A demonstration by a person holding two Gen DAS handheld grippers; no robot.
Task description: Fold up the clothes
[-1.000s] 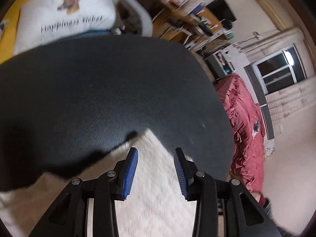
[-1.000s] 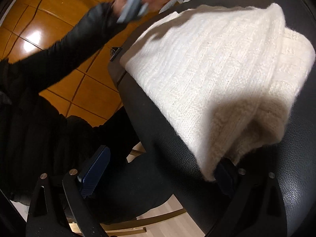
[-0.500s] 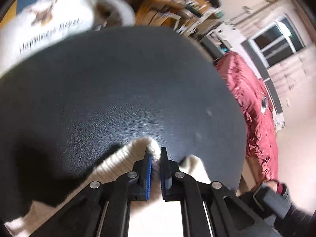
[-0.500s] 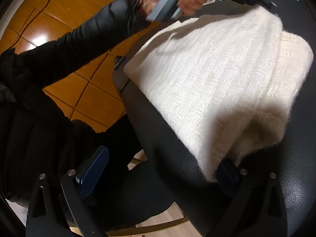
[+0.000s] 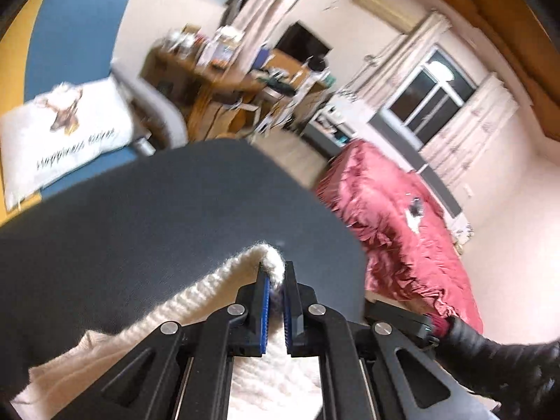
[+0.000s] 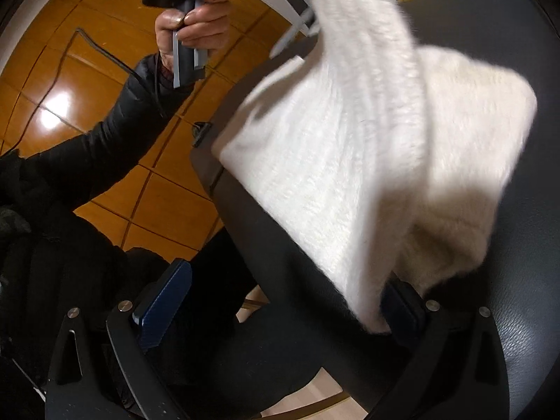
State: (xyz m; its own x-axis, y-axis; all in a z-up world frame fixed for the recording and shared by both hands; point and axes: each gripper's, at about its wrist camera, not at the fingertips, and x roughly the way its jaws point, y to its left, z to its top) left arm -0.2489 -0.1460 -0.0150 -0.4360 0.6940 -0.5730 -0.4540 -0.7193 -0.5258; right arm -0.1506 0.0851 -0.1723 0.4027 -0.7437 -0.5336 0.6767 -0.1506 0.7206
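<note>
Black leather-like padding forms the rounded seat (image 5: 147,231) ahead of both tools, and the cream knitted sweater (image 6: 350,161) lies across it, one part drawn up off the padding. The left gripper (image 5: 274,281) is clamped on a fuzzy corner of that sweater, the wool bulging out just past its blue pads (image 5: 266,301), with the rest of the knit trailing down and back under the tool to the seat. The right gripper (image 6: 280,301) stands wide apart at the seat's near edge: the lower tip of the sweater hangs down against its right finger, while its left finger is out over the person's dark clothing, so nothing is pinched there. Beyond the left gripper the room shows a white printed cushion (image 5: 66,129) on a blue and yellow surface to the left, a cluttered wooden desk (image 5: 224,80) straight ahead, and a red bedspread (image 5: 395,224) with a dark window (image 5: 430,98) to the right. From the right wrist view, up and to the left of the tool, a hand (image 6: 196,28) in a black sleeve (image 6: 105,143) grips a tool handle above the glossy orange wood floor (image 6: 70,80). Much of the left view is smeared, so the desk's items and the cushion's lettering cannot be read, and the top of the raised sweater is cut off by the picture's edge.
</note>
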